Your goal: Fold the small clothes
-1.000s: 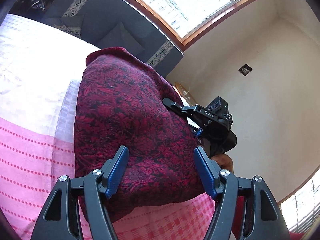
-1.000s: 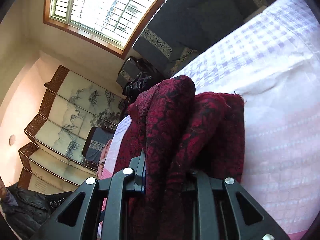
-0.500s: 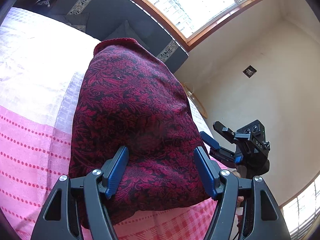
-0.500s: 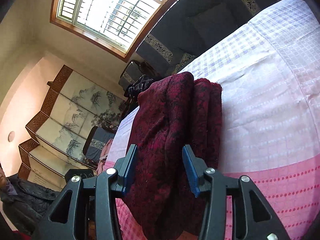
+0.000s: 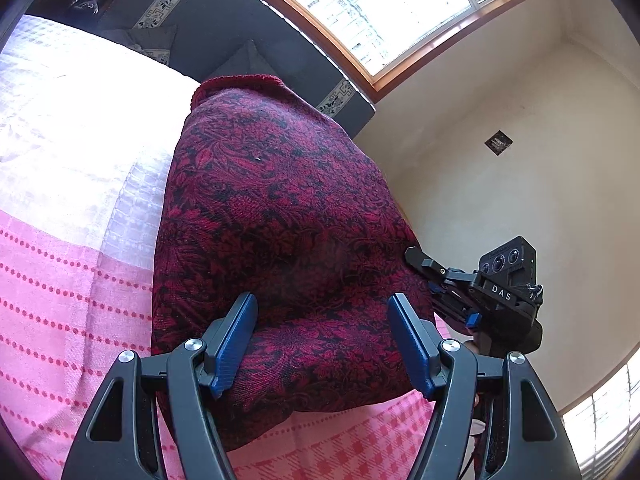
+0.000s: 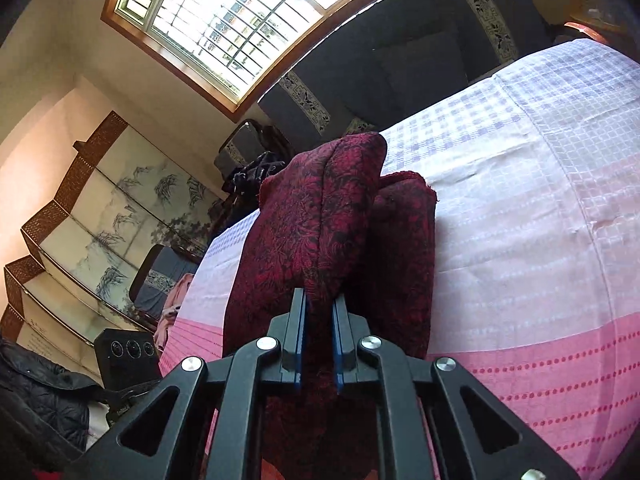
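Observation:
A dark red floral garment [image 5: 272, 240] lies folded on the bed's pink and white cloth [image 5: 72, 280]. My left gripper [image 5: 324, 340] is open, its blue pads [image 5: 236, 336] spread just above the garment's near edge, holding nothing. My right gripper [image 6: 320, 320] is shut on a raised fold of the same garment [image 6: 320, 216], lifting it off the layer below. The right gripper also shows in the left wrist view [image 5: 460, 280], at the garment's right edge.
A dark sofa with patterned trim [image 5: 224, 28] stands behind the bed under a window [image 5: 380, 0]. A painted folding screen [image 6: 100, 208] and a black jacket [image 6: 36, 392] are to the left in the right wrist view. The pink-dotted cloth [image 6: 540, 380] stretches to the right.
My right gripper opened and let the garment go, then moved back in and shut on a fold at its edge. My left gripper stayed open over the garment.

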